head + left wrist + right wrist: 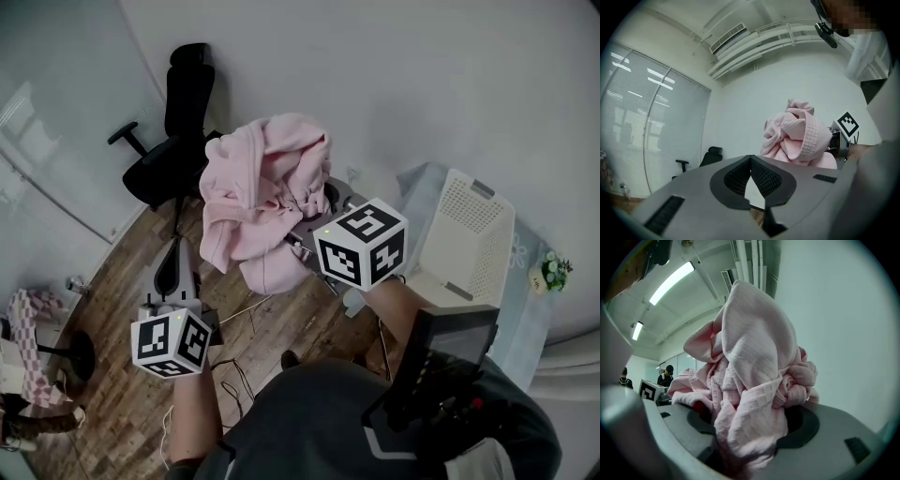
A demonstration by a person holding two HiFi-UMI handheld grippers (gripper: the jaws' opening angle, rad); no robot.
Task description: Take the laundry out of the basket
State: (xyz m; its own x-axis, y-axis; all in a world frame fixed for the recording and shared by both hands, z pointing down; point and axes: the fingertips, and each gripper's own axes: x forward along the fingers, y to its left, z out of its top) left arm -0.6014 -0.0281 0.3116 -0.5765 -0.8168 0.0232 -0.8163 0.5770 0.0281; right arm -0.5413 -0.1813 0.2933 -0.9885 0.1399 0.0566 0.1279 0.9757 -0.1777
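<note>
Soft, even light is filling the room, coming from the fluorescent strips overhead and from daylight glowing through the blinds. The strips are blowing out to plain white. Both gripper views are bulging like a fisheye, with dark corners closing in. The pink laundry is going soft and blurry at its near lower edge. The head view is looking dimmer and greyer, its wall curving, shadows staying faint.

the pink garment covers most of the right gripper's jaws.
</note>
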